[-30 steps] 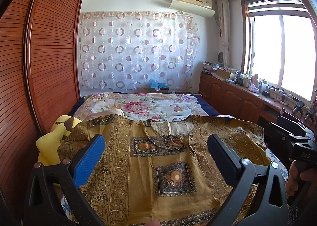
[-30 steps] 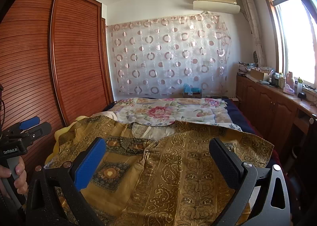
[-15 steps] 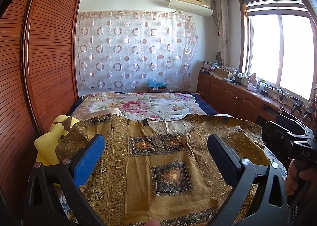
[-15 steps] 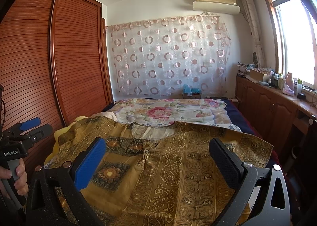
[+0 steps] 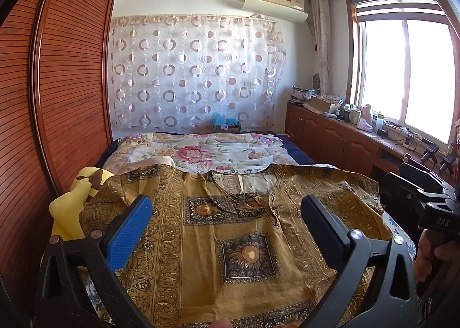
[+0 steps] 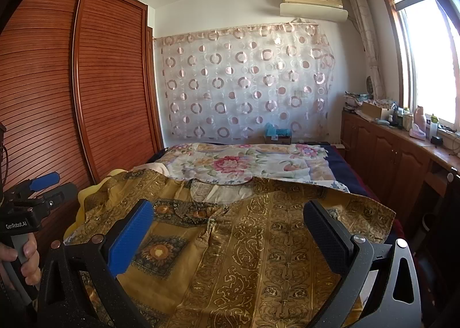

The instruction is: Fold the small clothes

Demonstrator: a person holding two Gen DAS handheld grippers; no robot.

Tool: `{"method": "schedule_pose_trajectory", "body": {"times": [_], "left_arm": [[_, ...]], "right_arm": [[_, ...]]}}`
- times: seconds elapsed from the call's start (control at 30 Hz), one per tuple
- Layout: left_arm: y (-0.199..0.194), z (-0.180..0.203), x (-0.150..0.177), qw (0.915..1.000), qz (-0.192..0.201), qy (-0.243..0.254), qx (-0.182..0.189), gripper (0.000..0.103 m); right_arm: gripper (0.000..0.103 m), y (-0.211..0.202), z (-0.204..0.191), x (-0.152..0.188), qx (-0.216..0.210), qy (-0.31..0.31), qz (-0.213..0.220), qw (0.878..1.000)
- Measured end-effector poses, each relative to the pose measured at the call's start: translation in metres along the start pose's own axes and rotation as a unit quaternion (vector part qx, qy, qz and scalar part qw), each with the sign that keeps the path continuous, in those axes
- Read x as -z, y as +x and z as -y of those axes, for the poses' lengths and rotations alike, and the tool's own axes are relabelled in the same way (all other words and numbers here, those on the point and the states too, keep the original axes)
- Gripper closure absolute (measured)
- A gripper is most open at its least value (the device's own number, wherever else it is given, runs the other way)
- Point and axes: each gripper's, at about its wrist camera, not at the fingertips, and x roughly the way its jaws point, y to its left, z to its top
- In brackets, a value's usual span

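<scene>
A golden-brown patterned shirt [image 5: 235, 230] lies spread flat on the bed, collar away from me, sleeves out to both sides. It also shows in the right wrist view [image 6: 258, 244]. My left gripper [image 5: 227, 230] is open and empty, held above the shirt's left half. My right gripper [image 6: 227, 233] is open and empty, held above the shirt's right half. Each gripper appears at the edge of the other's view, the left one [image 6: 37, 192] and the right one [image 5: 425, 198].
A floral bedspread [image 5: 201, 152] covers the bed behind the shirt. A yellow soft toy [image 5: 72, 201] lies under the shirt's left sleeve. A slatted wooden wardrobe [image 5: 57, 97] stands on the left. Wooden cabinets [image 5: 339, 141] with clutter run along the right under the window.
Both grippers have stayed open. The left view has shifted only slightly; the shirt has not moved.
</scene>
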Motion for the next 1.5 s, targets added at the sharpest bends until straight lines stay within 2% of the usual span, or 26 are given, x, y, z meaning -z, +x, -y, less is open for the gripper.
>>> {"method": "schedule_pose_trajectory", "body": {"times": [1.23, 1.5], "left_arm": [[-0.002, 0.013, -0.004, 1.0, -0.006, 0.003, -0.003, 0.0], [0.017, -0.024, 0.007, 0.9991, -0.039, -0.003, -0.014, 0.0]], "right_arm": [[0.0, 0.002, 0.001, 0.001, -0.006, -0.002, -0.004, 1.0], [0.0, 0.022, -0.001, 0.008, -0.041, -0.012, -0.021, 0.999]]}}
